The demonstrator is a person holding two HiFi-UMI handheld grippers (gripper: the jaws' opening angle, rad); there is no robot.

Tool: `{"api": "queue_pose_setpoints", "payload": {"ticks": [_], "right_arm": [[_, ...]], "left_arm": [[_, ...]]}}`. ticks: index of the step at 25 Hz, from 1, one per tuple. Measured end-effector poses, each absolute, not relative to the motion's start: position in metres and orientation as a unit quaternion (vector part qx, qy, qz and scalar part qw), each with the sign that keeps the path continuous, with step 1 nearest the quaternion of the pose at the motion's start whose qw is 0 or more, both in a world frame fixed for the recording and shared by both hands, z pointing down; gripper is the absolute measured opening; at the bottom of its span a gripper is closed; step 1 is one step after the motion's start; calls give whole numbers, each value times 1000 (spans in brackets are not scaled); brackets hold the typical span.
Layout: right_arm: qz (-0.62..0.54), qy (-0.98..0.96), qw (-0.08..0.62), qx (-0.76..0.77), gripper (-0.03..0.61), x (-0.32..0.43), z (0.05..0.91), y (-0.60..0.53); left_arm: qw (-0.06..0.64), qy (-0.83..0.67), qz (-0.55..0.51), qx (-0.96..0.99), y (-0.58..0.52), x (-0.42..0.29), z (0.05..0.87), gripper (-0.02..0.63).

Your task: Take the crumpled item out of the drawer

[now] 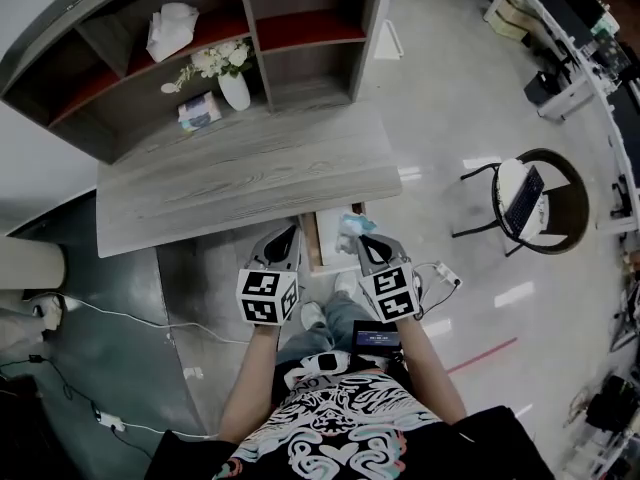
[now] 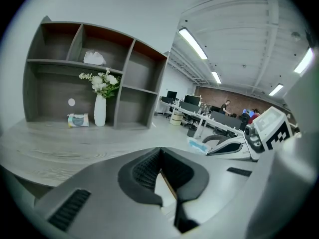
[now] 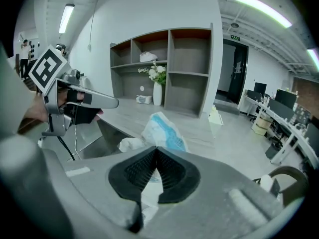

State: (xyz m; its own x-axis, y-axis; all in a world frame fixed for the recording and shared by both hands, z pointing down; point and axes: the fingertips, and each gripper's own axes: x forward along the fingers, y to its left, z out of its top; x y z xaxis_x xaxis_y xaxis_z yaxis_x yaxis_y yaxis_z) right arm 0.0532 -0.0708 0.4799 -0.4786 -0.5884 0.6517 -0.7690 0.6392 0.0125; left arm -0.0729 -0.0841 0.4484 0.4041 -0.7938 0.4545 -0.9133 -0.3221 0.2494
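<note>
Two grippers over the drawer [image 1: 313, 248]: right gripper [image 3: 157, 149] clenched on crumpled item [image 3: 162, 127], left gripper [image 2: 160, 152] clenched, empty. Pinch looks thin; item could slip back into drawer.

Open-plan office: rows of white desks with dark monitors [image 2: 195, 114], long ceiling strip lights [image 2: 193, 43], grey wooden cubby shelf unit [image 3: 170, 68], dark laptop [image 1: 524, 200] on round black chair [image 1: 576, 206].

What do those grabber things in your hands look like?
Each is a light grey, wedge-shaped tool: the left gripper and right gripper taper to black ribbed jaws. Each carries a white cube with black square markers. The person wears a black short-sleeved shirt with white print.
</note>
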Motion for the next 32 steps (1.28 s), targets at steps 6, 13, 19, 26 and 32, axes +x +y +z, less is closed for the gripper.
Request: {"api": "queue_pose_setpoints", "payload": {"ticks": [6, 13, 19, 26, 32], "right_arm": [[130, -850, 291, 419, 6, 58, 462, -61], [123, -847, 275, 439, 6, 64, 448, -56], [116, -841, 284, 445, 6, 69, 451, -55], [117, -840, 298, 438, 6, 67, 457, -51], [123, -841, 296, 436, 6, 66, 458, -44]], "left_arm": [[220, -523, 108, 816, -79, -71, 430, 0], [213, -519, 98, 822, -72, -72, 416, 0], [215, -515, 99, 824, -69, -75, 419, 0], [225, -516, 97, 821, -67, -79, 424, 0], [228, -510, 97, 824, -63, -73, 429, 0]]}}
